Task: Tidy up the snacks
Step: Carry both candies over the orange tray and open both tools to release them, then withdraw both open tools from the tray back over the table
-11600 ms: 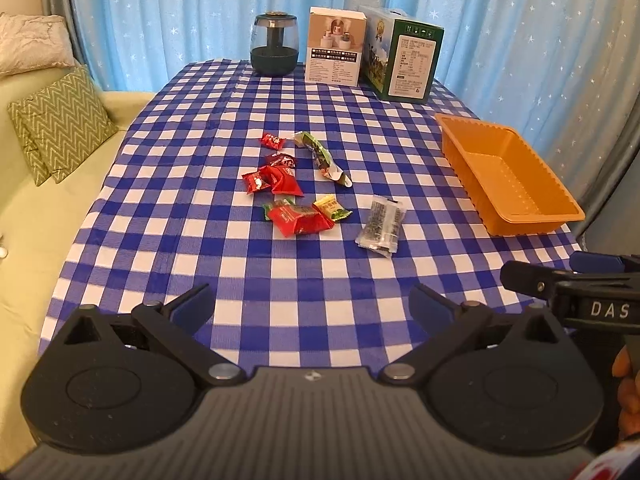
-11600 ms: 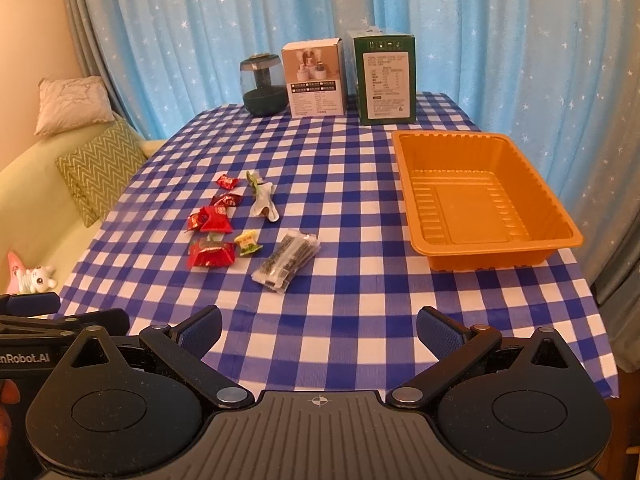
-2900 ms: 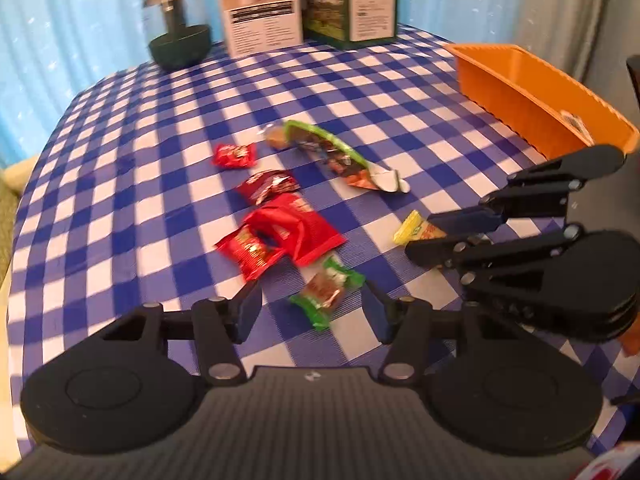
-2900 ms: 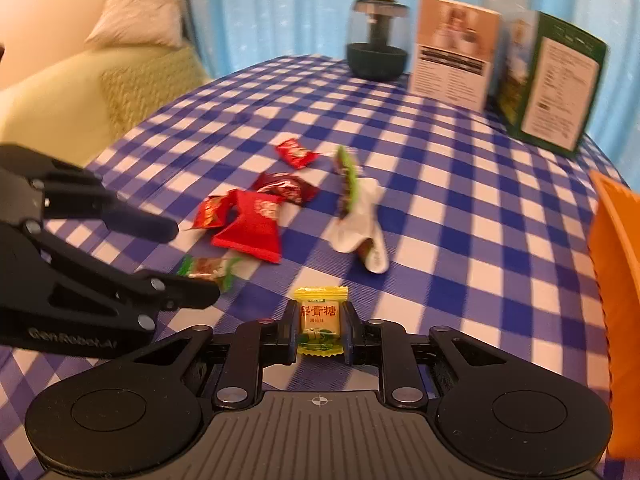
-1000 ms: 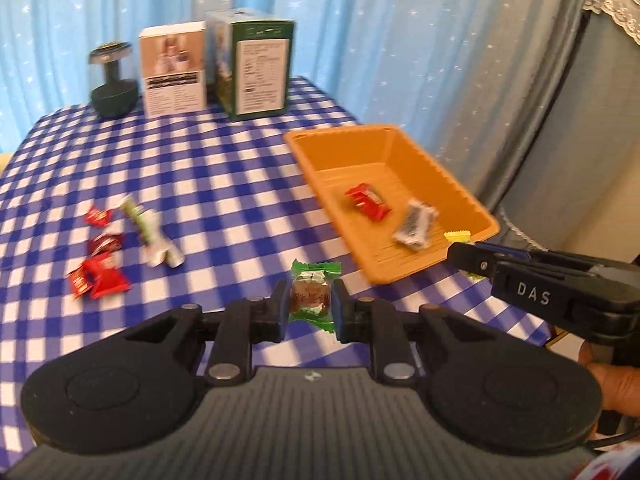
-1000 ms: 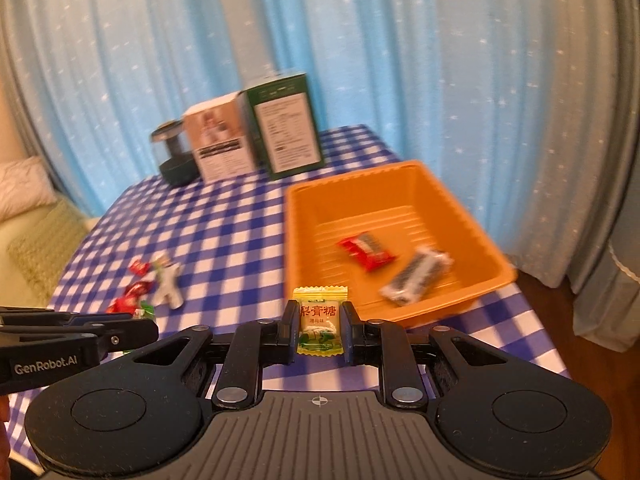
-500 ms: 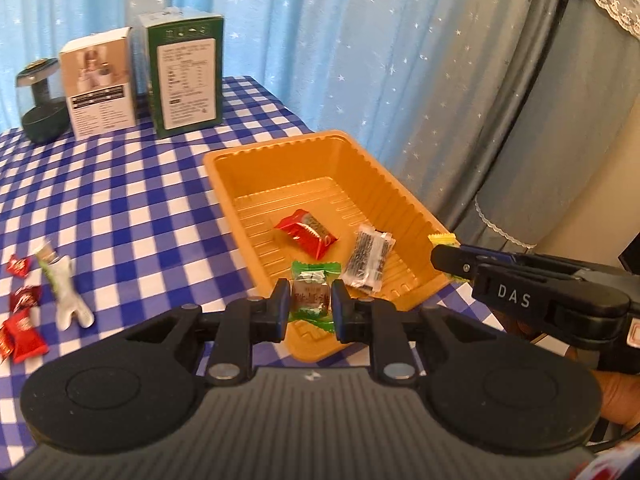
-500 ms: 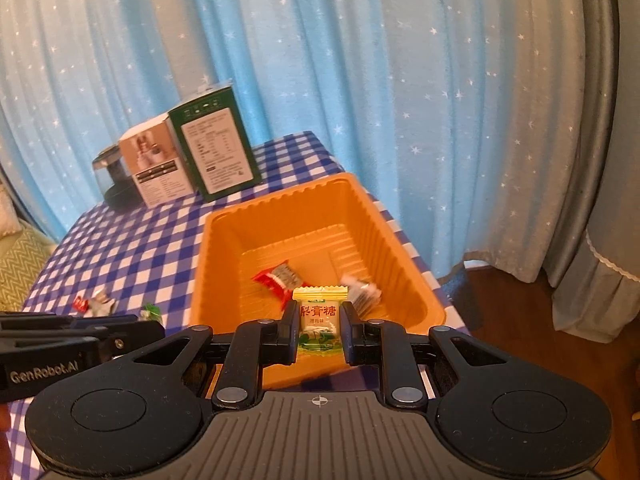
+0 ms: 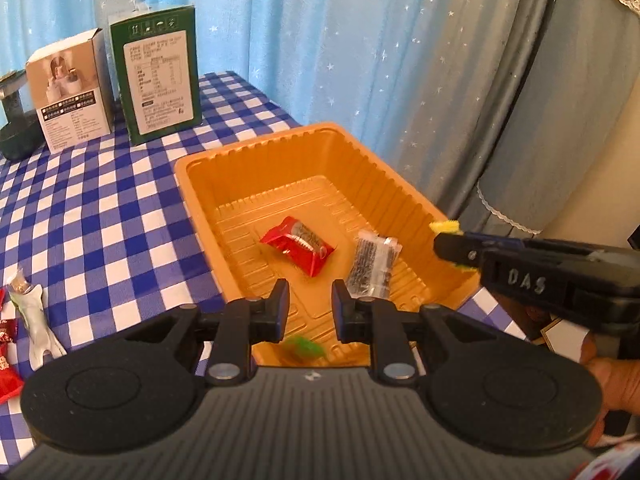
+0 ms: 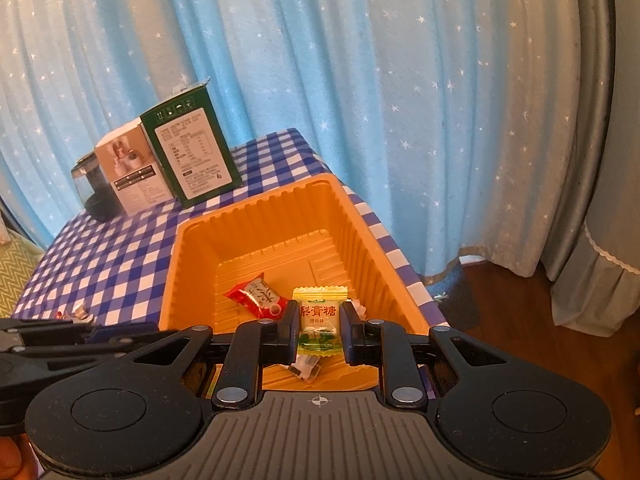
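Note:
The orange tray (image 9: 192, 184) holds a red snack packet (image 9: 298, 245) and a clear dark packet (image 9: 372, 266). My left gripper (image 9: 306, 310) is open above the tray's near end; a green candy (image 9: 302, 347) is blurred below it, falling into the tray. My right gripper (image 10: 320, 330) is over the tray (image 10: 176, 280), its jaws slightly parted around a yellow-green candy (image 10: 320, 320) that still sits between them. The right gripper also shows in the left wrist view (image 9: 452, 246), at the tray's right rim. The red packet (image 10: 256, 298) lies under it.
More snacks lie on the blue checked tablecloth at the left: a white-green wrapper (image 9: 34, 320) and red candies (image 9: 8, 368). A green box (image 9: 158, 76), a white box (image 9: 68, 88) and a dark jar (image 9: 12, 128) stand at the back. The table edge and curtain are just right of the tray.
My left gripper has opened and let go of the green candy, which drops toward the tray. My right gripper's jaws have parted slightly around the yellow-green candy and moved further over the tray.

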The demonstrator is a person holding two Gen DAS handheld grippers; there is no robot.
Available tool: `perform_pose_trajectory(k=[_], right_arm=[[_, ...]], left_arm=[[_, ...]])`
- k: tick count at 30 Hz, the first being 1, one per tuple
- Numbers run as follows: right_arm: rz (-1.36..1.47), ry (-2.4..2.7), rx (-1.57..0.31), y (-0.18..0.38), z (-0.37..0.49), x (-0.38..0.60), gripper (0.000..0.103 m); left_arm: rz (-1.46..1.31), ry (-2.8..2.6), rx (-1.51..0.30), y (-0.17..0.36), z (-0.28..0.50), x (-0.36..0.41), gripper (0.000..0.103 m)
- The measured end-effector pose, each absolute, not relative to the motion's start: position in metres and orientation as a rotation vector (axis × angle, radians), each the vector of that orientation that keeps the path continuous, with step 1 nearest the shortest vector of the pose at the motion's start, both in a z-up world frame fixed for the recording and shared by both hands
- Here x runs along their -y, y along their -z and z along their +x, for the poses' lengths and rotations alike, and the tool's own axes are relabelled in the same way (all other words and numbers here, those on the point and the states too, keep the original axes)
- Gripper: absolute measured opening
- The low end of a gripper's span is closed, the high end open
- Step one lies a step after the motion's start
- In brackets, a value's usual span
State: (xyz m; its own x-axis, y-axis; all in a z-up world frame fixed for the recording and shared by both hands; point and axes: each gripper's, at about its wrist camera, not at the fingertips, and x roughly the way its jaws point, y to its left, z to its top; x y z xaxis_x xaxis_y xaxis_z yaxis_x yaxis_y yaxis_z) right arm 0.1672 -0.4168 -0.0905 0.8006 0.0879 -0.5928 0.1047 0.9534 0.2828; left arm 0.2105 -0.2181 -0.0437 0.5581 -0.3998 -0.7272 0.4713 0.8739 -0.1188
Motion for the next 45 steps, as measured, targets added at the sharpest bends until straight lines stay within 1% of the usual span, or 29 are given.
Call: perform_pose_trajectory(k=[12,14,15,16,17,18,19,20,23,31,45], right_arm=[[0.319,-0.058,-0.645,0.092,0.175,0.399,0.021],[0.343,-0.087,-0.638,0.092,0.179,0.397,0.022],[0.369,-0.113,-0.636,0.092,0.181,0.398,0.022],[0.392,-0.132,-0.643,0.093,0.183,0.399,0.024],[0.413,-0.138,-0.647,0.093,0.183,0.4,0.033],[0.425,-0.136,-0.642,0.092,0.182,0.402,0.041],[0.429,-0.128,-0.633,0.091,0.181,0.403,0.052],[0.428,-0.118,-0.628,0.09,0.178,0.404,0.054],[0.428,-0.093,-0.652,0.09,0.169,0.406,0.054],[0.44,-0.046,-0.68,0.087,0.125,0.393,0.054],[0.371,-0.207,-0.654,0.05,0.08,0.32,0.054]], left_arm=[[0.031,0.435,-0.824,0.04,0.193,0.169,0.02],[0.025,0.424,-0.819,0.038,0.19,0.164,0.021],[0.025,0.418,-0.819,0.038,0.189,0.162,0.024],[0.025,0.411,-0.819,0.038,0.189,0.161,0.025],[0.021,0.402,-0.819,0.038,0.187,0.158,0.028],[0.016,0.394,-0.819,0.038,0.186,0.155,0.03],[0.01,0.386,-0.82,0.038,0.183,0.151,0.032],[0.005,0.378,-0.82,0.037,0.181,0.147,0.034],[-0.028,0.363,-0.828,0.038,0.173,0.135,0.035],[-0.054,0.323,-0.83,0.033,0.142,0.105,0.043],[-0.038,0.207,-0.798,0.004,0.079,0.046,0.045]])
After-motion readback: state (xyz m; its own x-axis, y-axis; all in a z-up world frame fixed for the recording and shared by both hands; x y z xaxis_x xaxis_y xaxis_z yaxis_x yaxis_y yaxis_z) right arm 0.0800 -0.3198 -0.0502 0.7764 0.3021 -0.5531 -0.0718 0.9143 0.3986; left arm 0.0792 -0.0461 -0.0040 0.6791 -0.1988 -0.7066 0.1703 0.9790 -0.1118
